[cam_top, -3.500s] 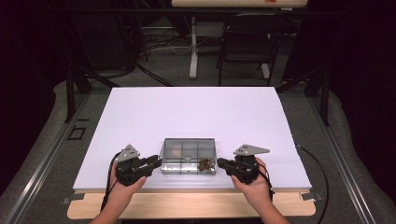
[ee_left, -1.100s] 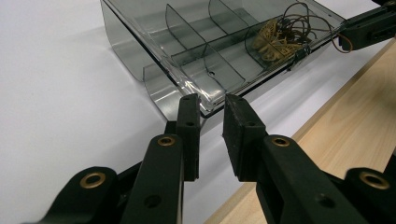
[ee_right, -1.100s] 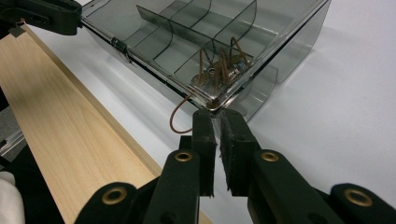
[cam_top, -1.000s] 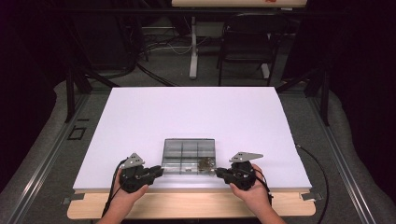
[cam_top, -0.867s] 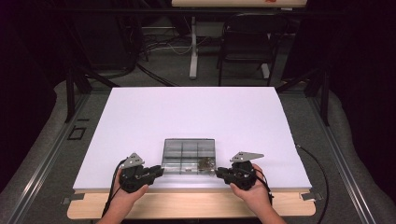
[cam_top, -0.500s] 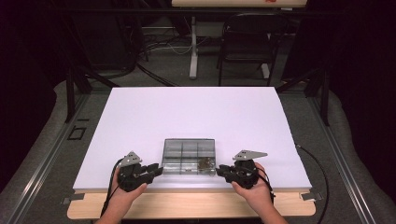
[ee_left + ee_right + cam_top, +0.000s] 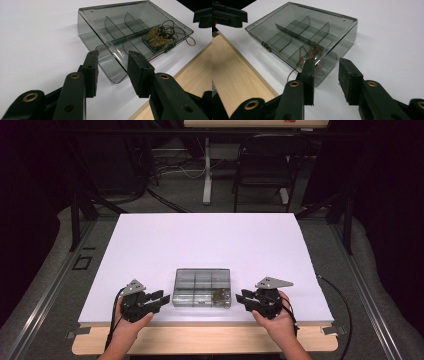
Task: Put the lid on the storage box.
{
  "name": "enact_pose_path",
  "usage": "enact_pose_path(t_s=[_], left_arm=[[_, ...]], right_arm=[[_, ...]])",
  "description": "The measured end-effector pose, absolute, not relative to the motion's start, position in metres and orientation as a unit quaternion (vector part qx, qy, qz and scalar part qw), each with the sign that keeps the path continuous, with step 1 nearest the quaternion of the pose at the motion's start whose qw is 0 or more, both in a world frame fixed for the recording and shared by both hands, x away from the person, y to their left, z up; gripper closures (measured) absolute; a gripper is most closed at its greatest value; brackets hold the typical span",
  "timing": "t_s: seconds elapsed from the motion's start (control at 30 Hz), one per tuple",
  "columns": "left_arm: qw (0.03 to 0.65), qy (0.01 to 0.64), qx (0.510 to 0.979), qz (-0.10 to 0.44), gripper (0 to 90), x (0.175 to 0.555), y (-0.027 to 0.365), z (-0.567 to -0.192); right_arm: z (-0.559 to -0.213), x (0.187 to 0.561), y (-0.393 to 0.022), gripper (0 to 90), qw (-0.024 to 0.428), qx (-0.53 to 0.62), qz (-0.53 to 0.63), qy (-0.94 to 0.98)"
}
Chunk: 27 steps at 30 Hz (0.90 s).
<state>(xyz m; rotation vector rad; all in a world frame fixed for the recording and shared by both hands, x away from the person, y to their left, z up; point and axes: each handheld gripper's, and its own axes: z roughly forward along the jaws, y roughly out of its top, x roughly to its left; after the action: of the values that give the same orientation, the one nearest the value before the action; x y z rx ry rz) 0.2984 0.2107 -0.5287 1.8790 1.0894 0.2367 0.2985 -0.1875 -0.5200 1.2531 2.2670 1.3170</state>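
A smoky clear compartment box lies lid-shut near the front edge of the white table. Small brass pieces with brown wires fill its front right compartment. My left gripper stands at the box's left end and my right gripper at its right end. Both have just been opening. In the left gripper view, my left gripper frames the near corner of the box, pads off it. In the right gripper view, my right gripper frames the box likewise.
A wooden strip runs along the table's front edge under the hands. A dark chair and a stand's leg are on the floor behind the table. Bare white tabletop stretches behind the box.
Both grippers' tips have come slightly off the box's ends. Since the oldest frame the hands sit a little nearer the front edge. The box has stayed in place.
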Motion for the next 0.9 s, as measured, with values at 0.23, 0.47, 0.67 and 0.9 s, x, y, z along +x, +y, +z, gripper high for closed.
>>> enact_pose_path(t_s=[0.23,0.47,0.67,0.9], left_arm=[[0.465,0.455,0.753,0.102,59.8,0.302,0.221,-0.527],[0.462,0.469,0.745,0.112,58.1,0.309,0.232,-0.530],[0.461,0.491,0.730,0.115,56.1,0.316,0.246,-0.535],[0.452,0.508,0.724,0.110,53.3,0.325,0.255,-0.546]], right_arm=[[-0.517,0.303,-0.203,64.8,0.130,0.443,0.452,0.763],[-0.518,0.307,-0.214,62.1,0.138,0.456,0.449,0.756],[-0.524,0.313,-0.224,60.2,0.141,0.472,0.446,0.747],[-0.532,0.319,-0.234,56.1,0.144,0.493,0.446,0.733]])
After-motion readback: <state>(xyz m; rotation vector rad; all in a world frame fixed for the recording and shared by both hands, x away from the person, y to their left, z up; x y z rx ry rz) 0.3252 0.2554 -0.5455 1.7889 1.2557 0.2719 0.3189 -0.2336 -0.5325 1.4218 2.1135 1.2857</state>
